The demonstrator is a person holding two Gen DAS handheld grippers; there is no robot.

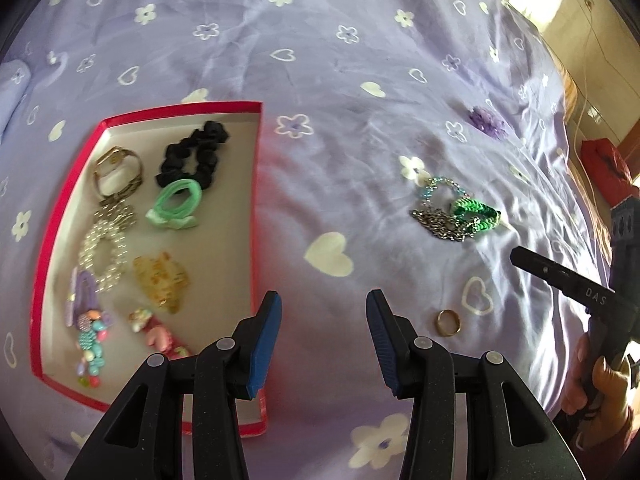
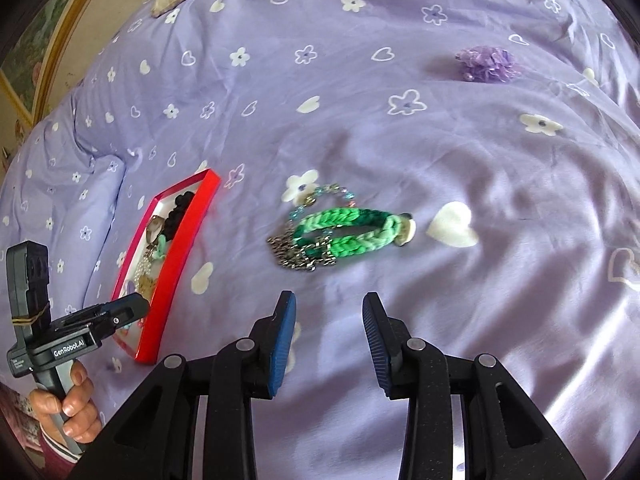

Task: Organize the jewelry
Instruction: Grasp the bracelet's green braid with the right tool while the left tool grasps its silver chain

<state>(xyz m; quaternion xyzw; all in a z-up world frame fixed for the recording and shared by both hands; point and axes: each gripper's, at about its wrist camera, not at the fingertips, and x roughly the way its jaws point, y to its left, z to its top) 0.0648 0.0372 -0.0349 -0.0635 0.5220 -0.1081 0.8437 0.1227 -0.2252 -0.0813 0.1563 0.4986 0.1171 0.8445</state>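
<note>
Most pieces boxed, a few to go!
Red shallow box (image 1: 256,184) is well filled; green braided bracelet (image 2: 348,232), gold ring (image 1: 448,322) and purple flower clip (image 2: 488,64) lie outside on the bedspread, both grippers' jaws open and empty.

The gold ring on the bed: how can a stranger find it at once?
On the purple flowered bedsheet, look right of the red shallow box, near the left hand-held gripper. The plain gold metal ring lies alone, apart from the green braided bracelet.
</note>
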